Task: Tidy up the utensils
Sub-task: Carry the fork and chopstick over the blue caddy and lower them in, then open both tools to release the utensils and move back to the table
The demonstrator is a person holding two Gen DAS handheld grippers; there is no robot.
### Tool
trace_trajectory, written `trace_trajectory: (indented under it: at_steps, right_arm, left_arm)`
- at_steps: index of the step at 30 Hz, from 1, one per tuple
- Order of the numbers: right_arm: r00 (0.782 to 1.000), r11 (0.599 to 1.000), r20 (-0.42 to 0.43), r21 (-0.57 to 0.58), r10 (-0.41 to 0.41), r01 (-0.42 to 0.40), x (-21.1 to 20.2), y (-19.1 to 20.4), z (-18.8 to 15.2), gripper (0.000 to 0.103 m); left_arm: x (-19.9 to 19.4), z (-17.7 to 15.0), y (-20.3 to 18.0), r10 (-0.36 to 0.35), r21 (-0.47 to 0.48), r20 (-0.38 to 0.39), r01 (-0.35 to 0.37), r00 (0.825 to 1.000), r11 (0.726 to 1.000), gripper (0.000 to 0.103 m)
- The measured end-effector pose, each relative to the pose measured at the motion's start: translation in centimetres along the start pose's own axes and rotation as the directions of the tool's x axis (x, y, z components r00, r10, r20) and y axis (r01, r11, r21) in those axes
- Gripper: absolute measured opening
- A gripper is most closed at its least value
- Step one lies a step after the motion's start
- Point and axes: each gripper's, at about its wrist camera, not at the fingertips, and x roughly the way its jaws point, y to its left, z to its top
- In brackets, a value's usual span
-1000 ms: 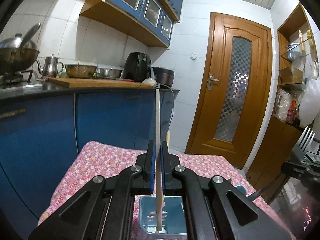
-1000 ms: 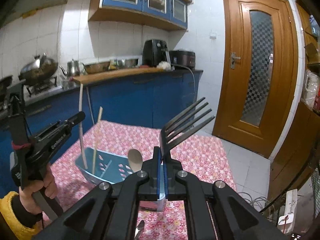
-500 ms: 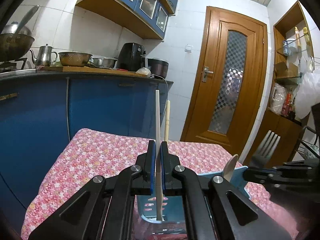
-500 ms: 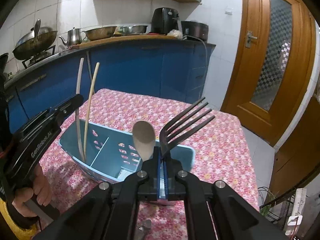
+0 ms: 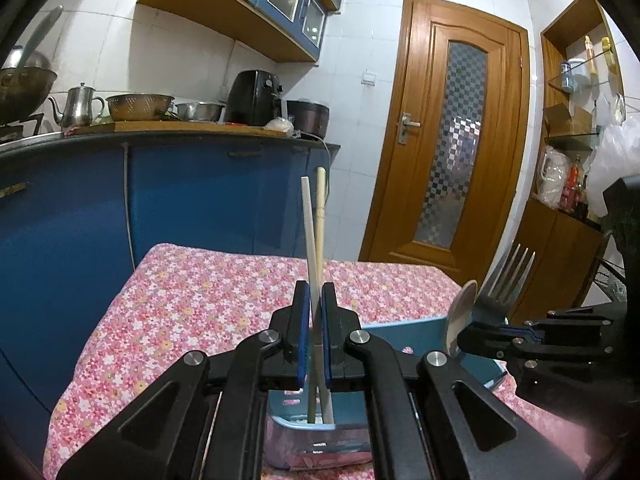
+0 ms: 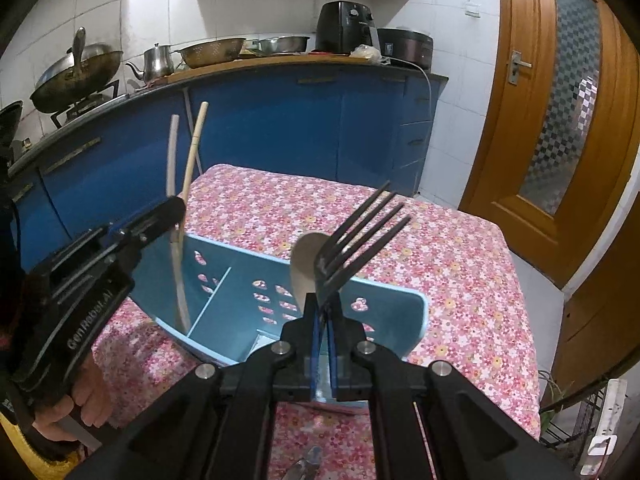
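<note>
- Far left, kitchen counter behind: wok [image 6: 76, 76] on a burner, steel kettle [image 6: 156, 64], colander [image 6: 212, 52], black air fryer [image 6: 346, 26], rice cooker [image 6: 406, 48].
- Left claw [image 5: 314, 320], held in a person's hand [image 6: 76, 404] with a yellow cuff: closed tight on a pale chopstick [image 5: 310, 248], blue pads pinching it mid-shaft.
- Chopstick stands near upright; lower end down inside the blue utensil basket [image 6: 416, 320], left compartment. Whether the tip touches bottom I can't tell.
- Second chopstick [image 5: 320, 208], yellower wood, crosses right behind the first in the same compartment. It passes the pads closely; can't tell if the claw pinches it too.
- Basket sits on the table [image 6: 460, 248], pink floral cloth. A divider wall [image 6: 208, 304] splits it; cut-out holes in the back wall.
- Middle: spoon [image 6: 304, 264] stands bowl-up in the basket's right compartment, just beside the fork.
- Right claw [image 6: 322, 320]: closed on a metal fork [image 6: 360, 236], gripped at the neck, tines angled up and away to the right. Claw tip is over the right compartment; the fork's handle is hidden behind the fingers.
- Near edge of the table, below the right claw: bit of another metal utensil [image 6: 306, 462], too cropped to name.
- Far right: wooden door [image 6: 560, 100] with chequered glass, shut.
</note>
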Motion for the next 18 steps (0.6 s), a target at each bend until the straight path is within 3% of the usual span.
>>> trace_trajectory:
  at_steps: [2, 4, 6, 10, 18]
  right_arm:
    - [1.000, 1.000, 0.000, 0.008, 0.007, -0.007, -0.1, 0.0, 0.0, 0.006]
    - [1.000, 1.000, 0.008, 0.015, 0.016, -0.016, -0.3, 0.0, 0.0, 0.011]
    - [1.000, 1.000, 0.019, 0.018, 0.018, -0.019, -0.6, 0.0, 0.0, 0.016]
    - [0.999, 1.000, 0.047, 0.018, 0.020, -0.020, -1.7, 0.0, 0.0, 0.027]
    - [0.995, 0.999, 0.101, 0.039, 0.019, -0.023, -4.2, -0.2, -0.4, 0.038]
  left_arm:
    - [0.1, 0.0, -0.1, 0.001, 0.001, -0.016, -0.001, 1.000, 1.000, 0.008]
    - [0.0, 0.0, -0.2, 0.001, -0.001, -0.022, -0.001, 1.000, 1.000, 0.023]
    - [-0.3, 0.1, -0.3, -0.004, 0.000, -0.024, 0.004, 1.000, 1.000, 0.028]
    - [-1.1, 0.2, -0.6, 0.000, 0.009, -0.035, 0.000, 0.999, 1.000, 0.031]
    - [-3.6, 0.6, -0.3, -0.027, 0.006, -0.078, 0.027, 0.997, 1.000, 0.031]
